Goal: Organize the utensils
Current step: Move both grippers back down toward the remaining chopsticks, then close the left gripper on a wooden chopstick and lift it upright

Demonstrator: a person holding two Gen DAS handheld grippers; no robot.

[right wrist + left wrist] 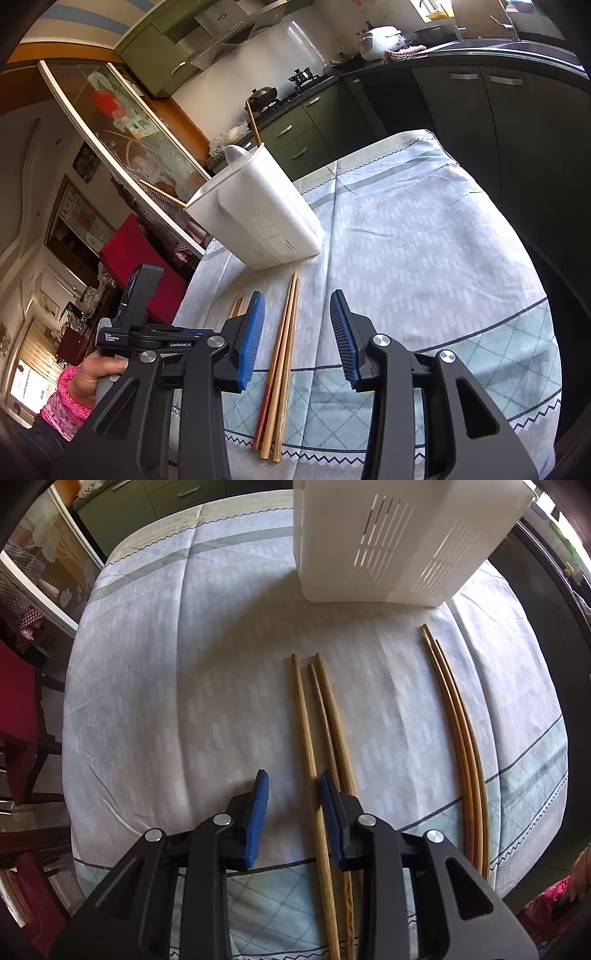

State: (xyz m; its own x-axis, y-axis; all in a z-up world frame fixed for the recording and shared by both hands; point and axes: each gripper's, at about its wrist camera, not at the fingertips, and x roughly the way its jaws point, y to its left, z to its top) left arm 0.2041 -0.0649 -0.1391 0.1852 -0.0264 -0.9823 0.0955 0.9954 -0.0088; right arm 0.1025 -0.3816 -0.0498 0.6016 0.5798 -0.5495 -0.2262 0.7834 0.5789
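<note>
Three darker wooden chopsticks [314, 738] lie on the tablecloth. My left gripper [293, 786] is open, and one of these chopsticks runs between its blue pads. Three lighter chopsticks [458, 716] lie to their right. In the right wrist view these three [282, 343] lie between the pads of my open right gripper [297, 306], nearer its left pad. The white slotted utensil holder [388, 542] stands beyond the chopsticks. In the right wrist view the holder [258, 214] has a spoon and chopsticks in it.
The patterned tablecloth [177, 672] covers the table [424, 240]. A red chair [140, 258] stands to the left of the table. Dark kitchen cabinets [480, 110] stand behind it. The person's hand [99, 373] holds the left gripper.
</note>
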